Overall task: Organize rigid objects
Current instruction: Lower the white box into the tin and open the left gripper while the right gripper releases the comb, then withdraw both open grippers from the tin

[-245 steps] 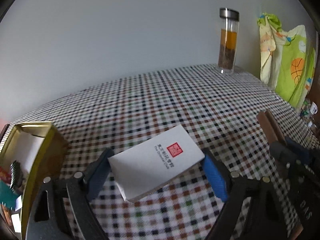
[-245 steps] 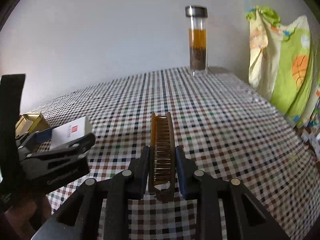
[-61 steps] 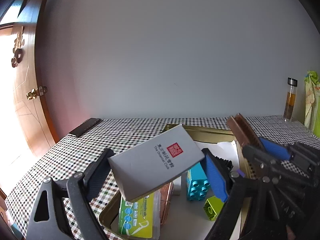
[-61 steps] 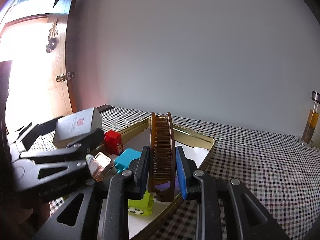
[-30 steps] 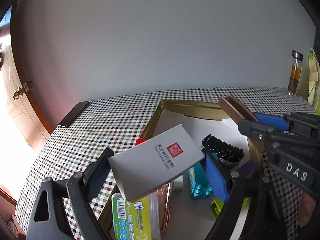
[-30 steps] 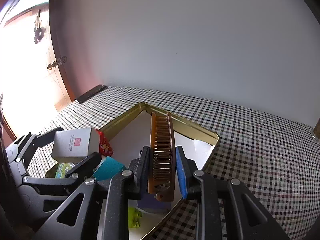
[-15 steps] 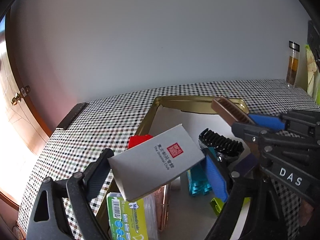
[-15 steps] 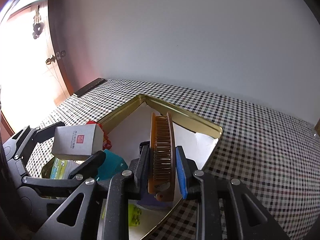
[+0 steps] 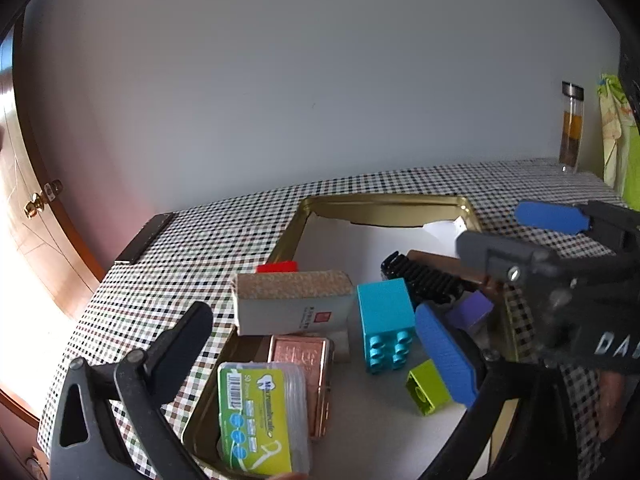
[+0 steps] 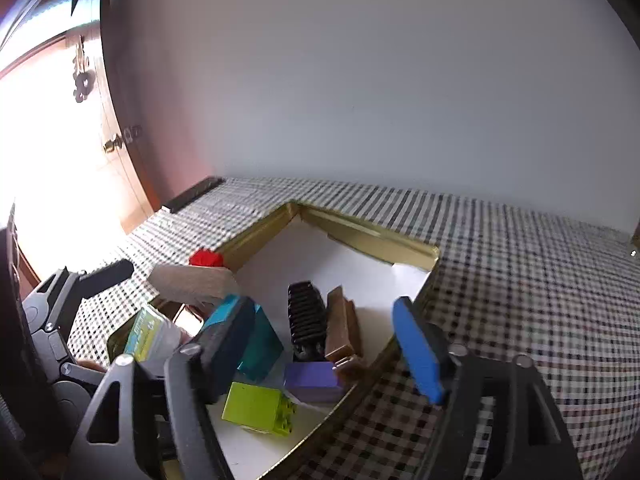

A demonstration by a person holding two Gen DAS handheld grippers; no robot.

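Both grippers (image 9: 320, 336) (image 10: 320, 344) wide open, empty

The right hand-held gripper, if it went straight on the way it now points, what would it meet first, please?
Probably the brown comb beside the black comb, low in the gold tin; its open jaws frame both, though depth is unclear.

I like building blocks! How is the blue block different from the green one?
The blue block is turquoise, taller and bulkier; the green block is lime, smaller and squat. The blue block sits beside the white box; the green one lies apart, nearer the camera. Both are studded and lie tipped over in the gold tin.
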